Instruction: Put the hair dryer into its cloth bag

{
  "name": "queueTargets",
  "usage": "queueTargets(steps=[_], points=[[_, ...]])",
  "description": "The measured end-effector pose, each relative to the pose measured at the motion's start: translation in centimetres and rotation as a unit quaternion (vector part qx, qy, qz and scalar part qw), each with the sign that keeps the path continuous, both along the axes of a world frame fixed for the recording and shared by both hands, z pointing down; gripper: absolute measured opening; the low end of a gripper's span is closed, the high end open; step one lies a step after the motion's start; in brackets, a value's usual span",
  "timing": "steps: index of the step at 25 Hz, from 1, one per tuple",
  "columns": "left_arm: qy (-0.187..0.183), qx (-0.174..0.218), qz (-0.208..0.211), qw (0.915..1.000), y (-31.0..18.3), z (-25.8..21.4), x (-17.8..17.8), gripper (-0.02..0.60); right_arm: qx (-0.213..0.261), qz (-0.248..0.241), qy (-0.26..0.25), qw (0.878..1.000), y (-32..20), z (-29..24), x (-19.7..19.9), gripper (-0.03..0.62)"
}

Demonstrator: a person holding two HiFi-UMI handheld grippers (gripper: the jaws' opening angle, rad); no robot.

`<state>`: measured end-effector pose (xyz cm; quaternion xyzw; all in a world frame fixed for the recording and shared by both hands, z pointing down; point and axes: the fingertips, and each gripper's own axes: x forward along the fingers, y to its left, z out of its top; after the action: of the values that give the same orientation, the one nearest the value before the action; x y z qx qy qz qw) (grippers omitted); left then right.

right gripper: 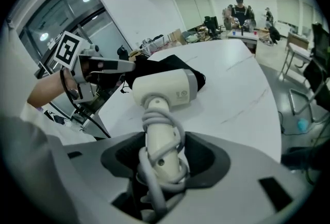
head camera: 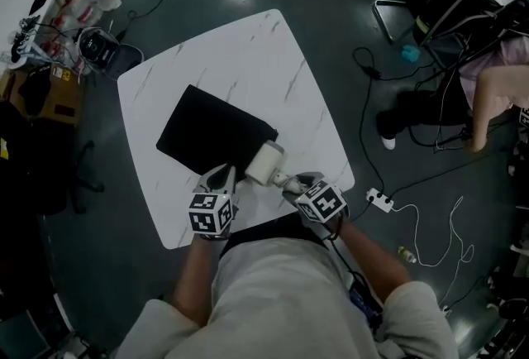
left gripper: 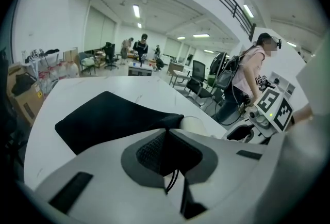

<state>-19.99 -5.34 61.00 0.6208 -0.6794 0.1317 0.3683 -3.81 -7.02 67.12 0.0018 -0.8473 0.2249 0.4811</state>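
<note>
Marble-topped table (head camera: 289, 76) in a busy workshop: the hair dryer (head camera: 265, 163), cord-wrapped handle clamped in the right gripper (head camera: 288, 182), extends ahead of its jaws, barrel at the mouth of the black cloth bag (head camera: 207, 134), whose near edge the left gripper (head camera: 221, 177) pinches.

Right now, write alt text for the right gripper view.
The jaws of the right gripper clamp the cord-wrapped handle of a white hair dryer, its head beside a black cloth bag on a white table.
</note>
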Motion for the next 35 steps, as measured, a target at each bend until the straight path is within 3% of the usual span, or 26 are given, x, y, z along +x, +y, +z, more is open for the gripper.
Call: queueTargets(steps=[12, 18, 25, 35], points=[[-0.046, 0.012, 0.050, 0.9976, 0.7, -0.5, 0.0, 0.021, -0.068, 0.010, -0.006, 0.998, -0.2, -0.6, -3.1, 0.247], [-0.045, 0.012, 0.057, 0.9973, 1.0, -0.3, 0.8, 0.021, -0.024, -0.009, 0.002, 1.000, -0.6, -0.2, -4.0, 0.247], [-0.067, 0.006, 0.080, 0.9945, 1.4, -0.3, 1.3, 0.021, -0.033, -0.001, -0.015, 0.999, -0.7, -0.6, -6.0, 0.247], [-0.068, 0.016, 0.073, 0.9949, 1.3, -0.7, 1.2, 0.021, -0.018, -0.022, -0.021, 0.999, -1.0, -0.6, -9.4, 0.247]])
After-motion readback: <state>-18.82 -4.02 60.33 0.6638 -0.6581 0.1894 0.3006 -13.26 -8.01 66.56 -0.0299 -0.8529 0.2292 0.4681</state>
